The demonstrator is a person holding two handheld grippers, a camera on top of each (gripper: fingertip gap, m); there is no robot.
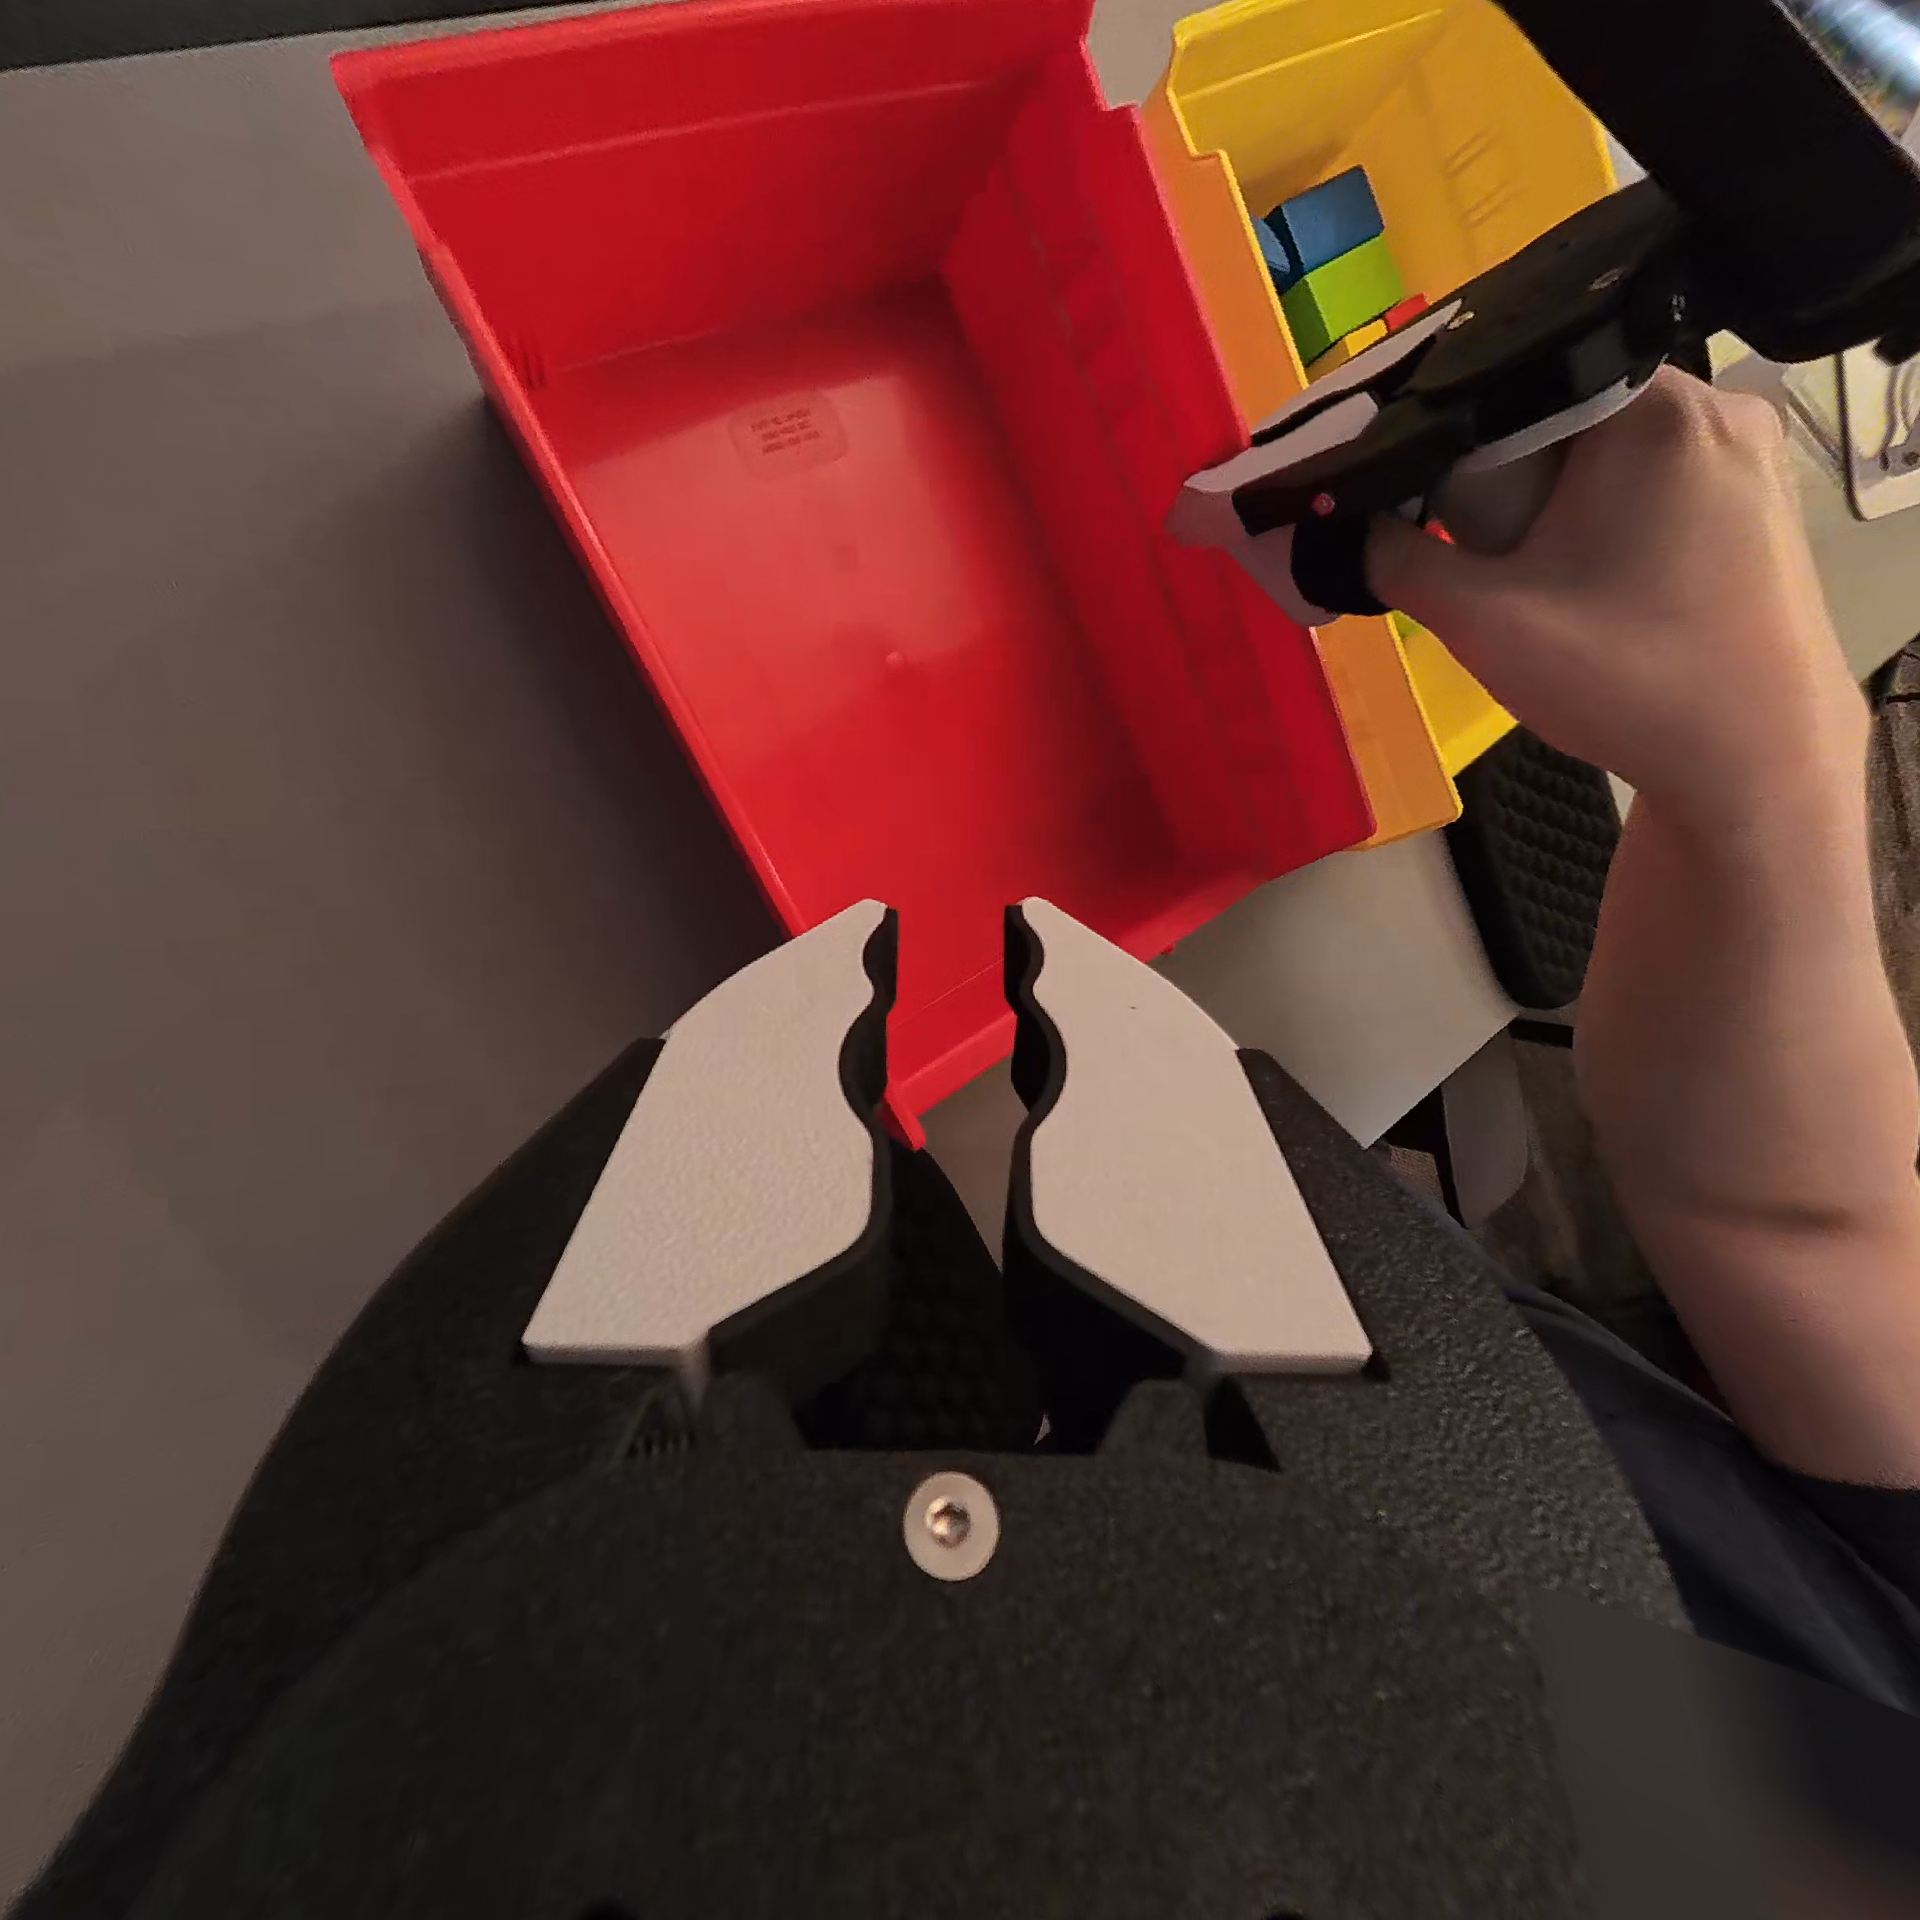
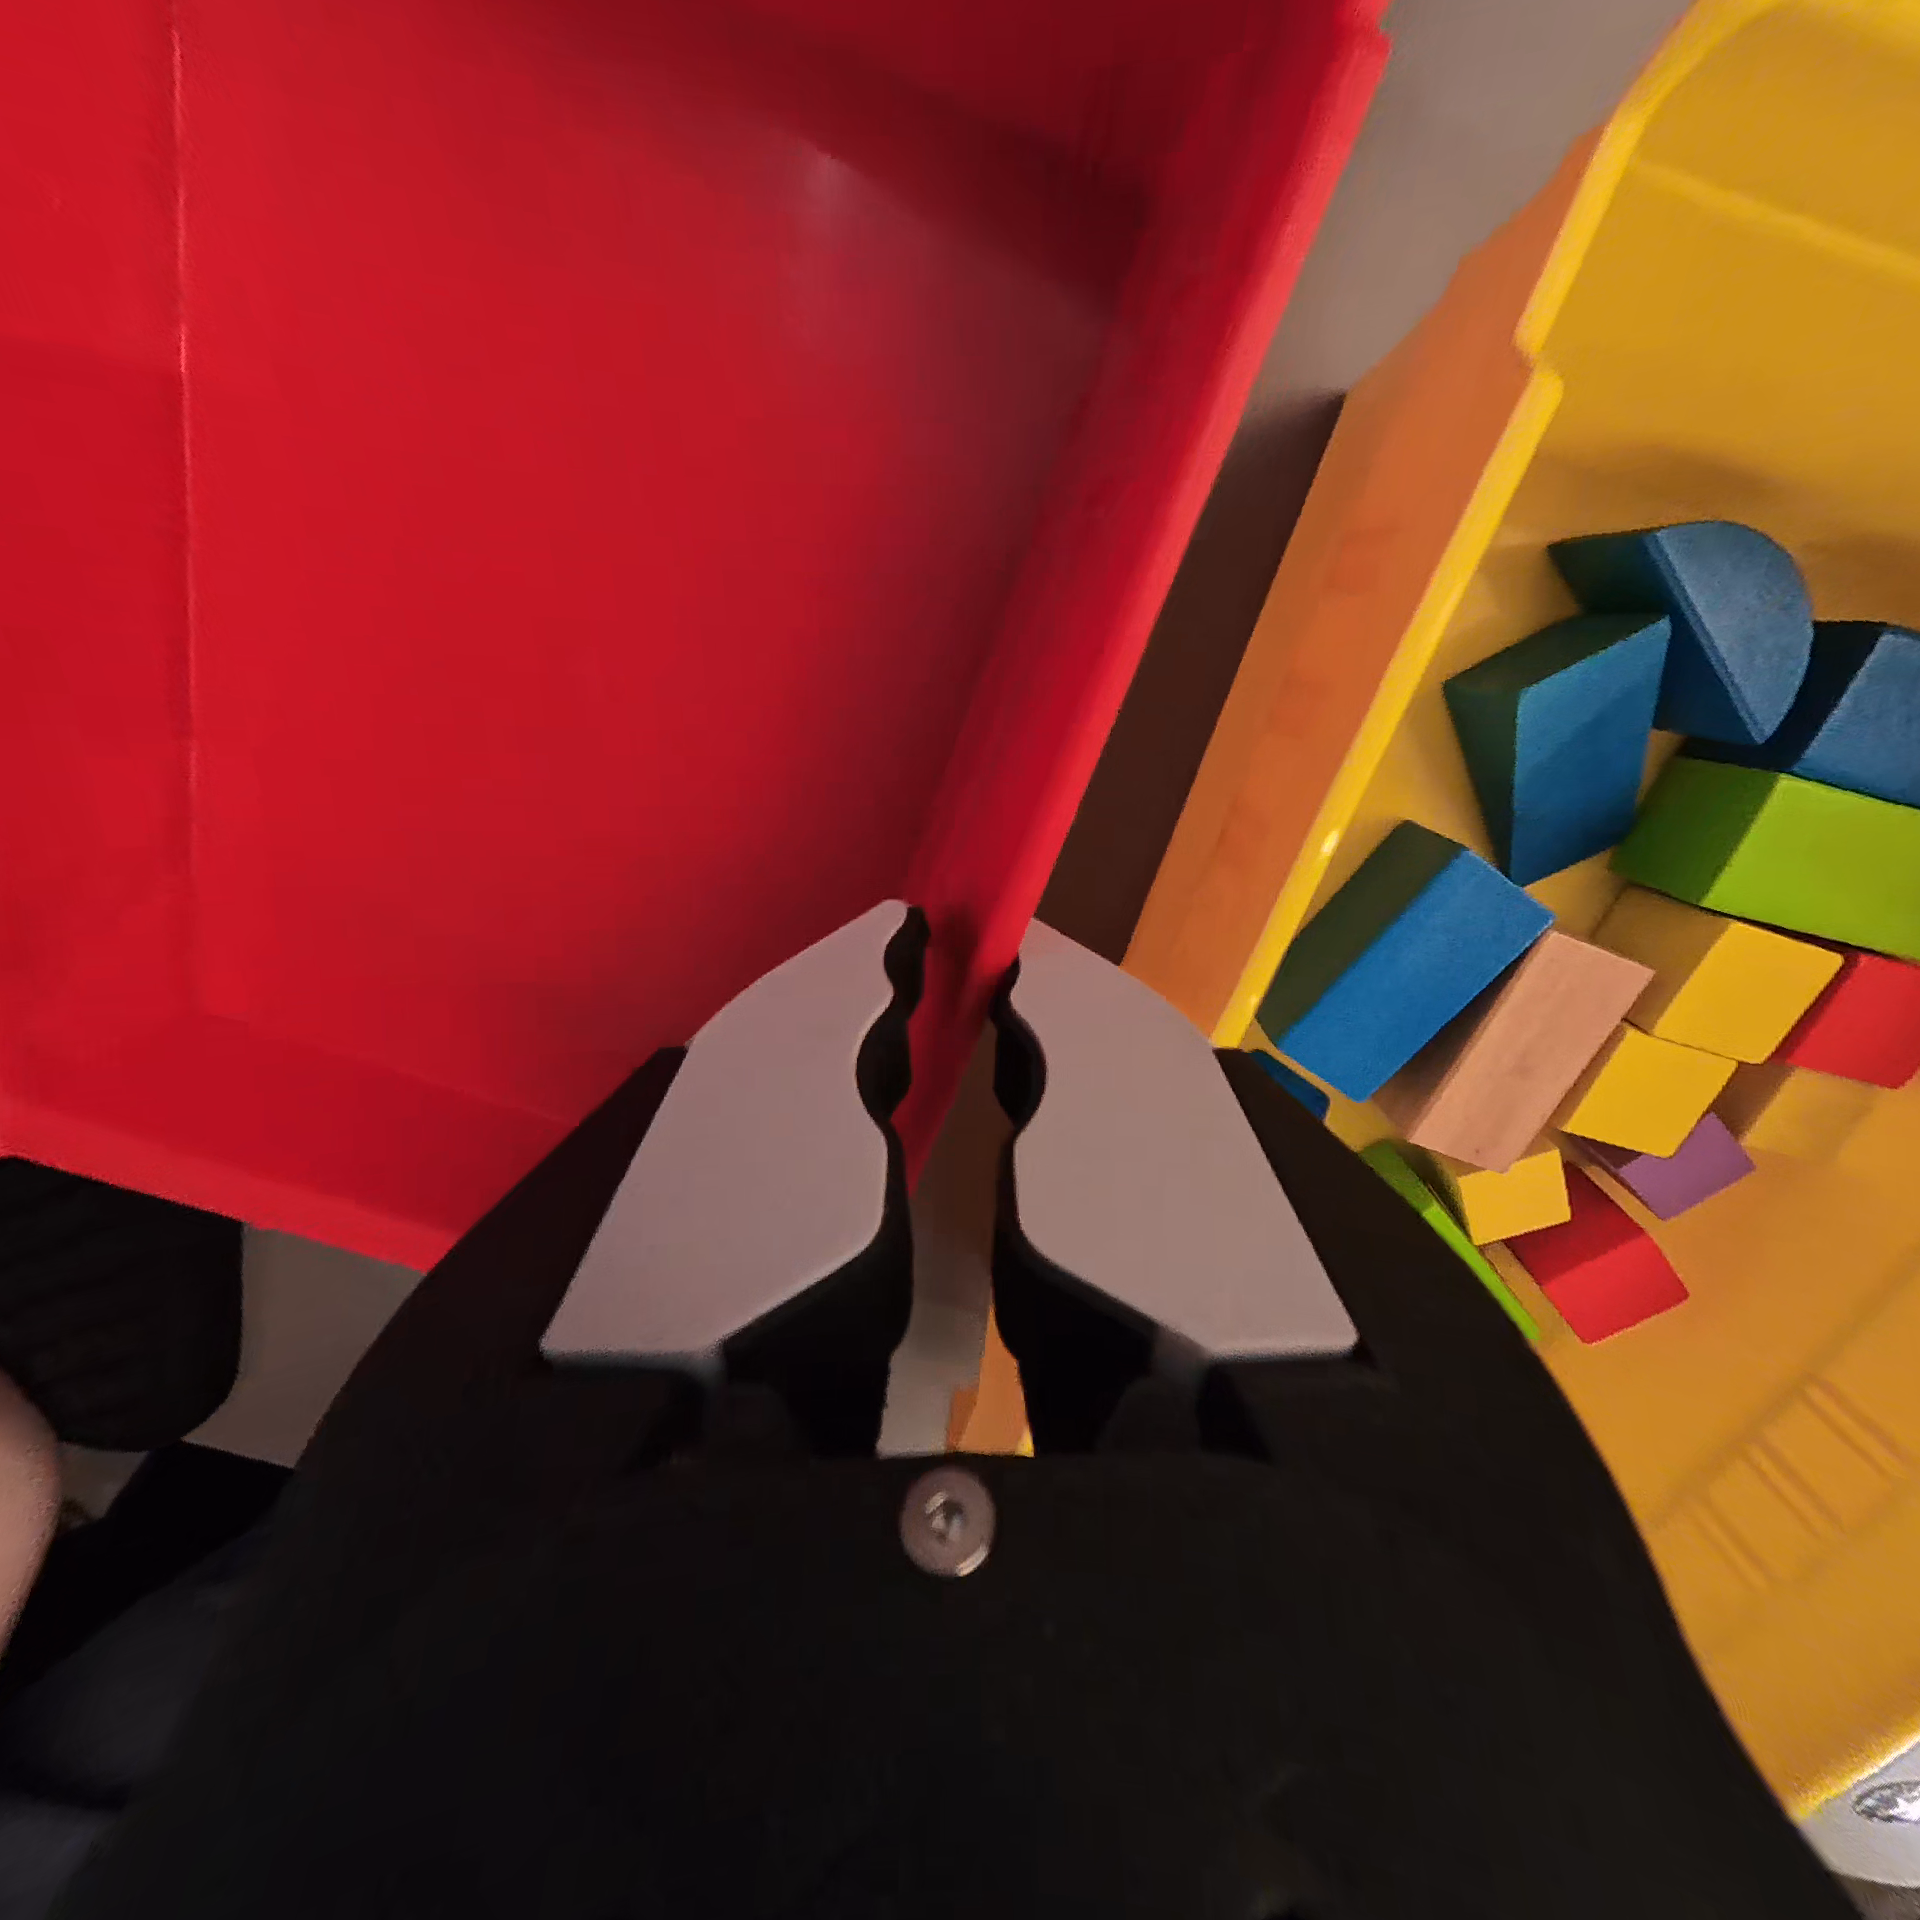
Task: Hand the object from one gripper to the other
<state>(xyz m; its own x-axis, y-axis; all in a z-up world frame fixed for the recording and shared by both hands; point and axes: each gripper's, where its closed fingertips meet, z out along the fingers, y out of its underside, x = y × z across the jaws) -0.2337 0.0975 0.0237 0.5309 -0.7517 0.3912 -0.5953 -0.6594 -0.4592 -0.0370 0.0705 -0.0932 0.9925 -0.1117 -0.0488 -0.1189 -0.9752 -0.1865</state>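
Red bin (image 1: 831, 540) clamped at its right wall by your right gripper (image 2: 956, 997), your left gripper (image 1: 945, 966) slightly parted, straddling the bin's near rim without a grip, yellow bin (image 2: 1662, 312) of blocks (image 2: 1558, 935) at right.

Indoor light is moderate and soft, brighter ahead of the left gripper (image 1: 945, 925) than around the right gripper (image 2: 961, 930), whose black body loses all texture. The red bin (image 1: 831, 540) shows a pale sheen on its floor beyond the jaws. A dark shadow fills the gap right of the jaws (beside the yellow bin (image 2: 1351, 665)). Edges smear and lines bow outward.
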